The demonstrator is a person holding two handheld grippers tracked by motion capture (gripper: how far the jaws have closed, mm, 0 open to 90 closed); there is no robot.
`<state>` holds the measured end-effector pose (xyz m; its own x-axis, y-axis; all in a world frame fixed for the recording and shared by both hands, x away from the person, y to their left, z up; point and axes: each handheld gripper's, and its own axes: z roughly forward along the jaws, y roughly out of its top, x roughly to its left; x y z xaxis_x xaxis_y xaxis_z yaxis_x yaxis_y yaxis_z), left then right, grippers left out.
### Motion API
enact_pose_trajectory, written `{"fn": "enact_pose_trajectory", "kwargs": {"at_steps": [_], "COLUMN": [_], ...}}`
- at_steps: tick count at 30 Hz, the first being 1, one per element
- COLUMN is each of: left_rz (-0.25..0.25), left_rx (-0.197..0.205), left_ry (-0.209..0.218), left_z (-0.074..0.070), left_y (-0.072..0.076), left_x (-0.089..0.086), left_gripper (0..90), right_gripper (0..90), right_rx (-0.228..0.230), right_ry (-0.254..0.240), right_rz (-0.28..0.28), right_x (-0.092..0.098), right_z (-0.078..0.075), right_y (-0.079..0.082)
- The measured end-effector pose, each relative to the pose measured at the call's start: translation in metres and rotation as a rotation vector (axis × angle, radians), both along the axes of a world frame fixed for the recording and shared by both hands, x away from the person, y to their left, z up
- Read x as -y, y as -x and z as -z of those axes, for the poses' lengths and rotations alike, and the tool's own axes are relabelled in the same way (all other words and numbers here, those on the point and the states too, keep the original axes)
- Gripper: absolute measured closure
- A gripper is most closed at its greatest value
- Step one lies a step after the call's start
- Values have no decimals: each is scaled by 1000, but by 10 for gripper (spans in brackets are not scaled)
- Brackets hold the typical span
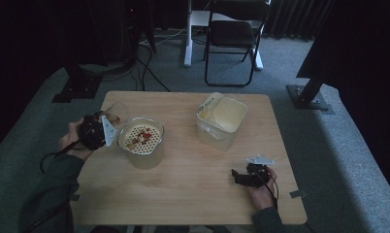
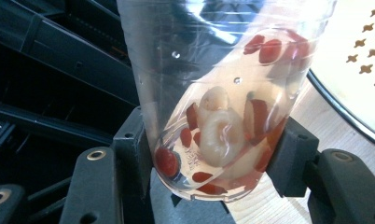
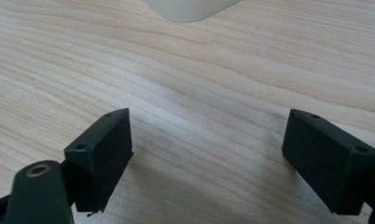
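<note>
Nearest you, your right gripper (image 1: 237, 176) rests low on the wooden table (image 1: 193, 194), jaws spread wide over bare wood. Your left gripper (image 1: 105, 127) clamps one clear plastic cup (image 2: 213, 93) of red and pale fruit pieces, tilted beside the strainer tub (image 1: 140, 141) at the table's left. Two tubs stand there; the cream tub (image 1: 221, 119) sits well apart. One folding chair (image 1: 234, 34) stands beyond.

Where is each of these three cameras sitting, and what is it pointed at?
High view: above the table, looking down; both forearms and hands show.
Left gripper view: rides the left gripper, facing the clear cup it clamps.
Right gripper view: rides the right gripper, jaws open over bare wood.
Shared: the strainer container is in the high and left gripper views.
</note>
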<state>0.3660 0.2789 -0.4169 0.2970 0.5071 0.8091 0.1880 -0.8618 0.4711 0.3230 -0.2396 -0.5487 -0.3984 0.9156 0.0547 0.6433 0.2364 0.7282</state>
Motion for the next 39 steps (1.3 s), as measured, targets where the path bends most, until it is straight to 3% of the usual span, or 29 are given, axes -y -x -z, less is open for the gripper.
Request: {"fn": "enact_pose_trajectory", "kwargs": {"at_steps": [10,11,18,28,29,34,39], "left_rz": [6,10,23,42,47,53,68], "left_rx": [6,-1,-15,-17,-13,-7,-9], "left_ry": [-78,-117,-210,-305,-347,-436,-464], "left_z": [-3,-3,0,-4,-5,-6,-7], "left_y": [1,1,-1,-3,-3,-3,-3], "left_x": [2,4,9,17,18,21,23], "left_gripper": [419,419,419,419,419,420,420], "right_gripper": [155,155,155,155,155,155,155], "right_rx": [3,5,6,9,9,10,11], "right_ry": [3,5,11,11,8,10,10], "right_rz": [-1,-2,-4,-4,-4,-8,-9], "right_x": [-1,-1,-2,-2,-2,-2,-2], "right_z": [0,0,1,1,1,1,1], "right_y": [0,0,1,1,1,1,1]}}
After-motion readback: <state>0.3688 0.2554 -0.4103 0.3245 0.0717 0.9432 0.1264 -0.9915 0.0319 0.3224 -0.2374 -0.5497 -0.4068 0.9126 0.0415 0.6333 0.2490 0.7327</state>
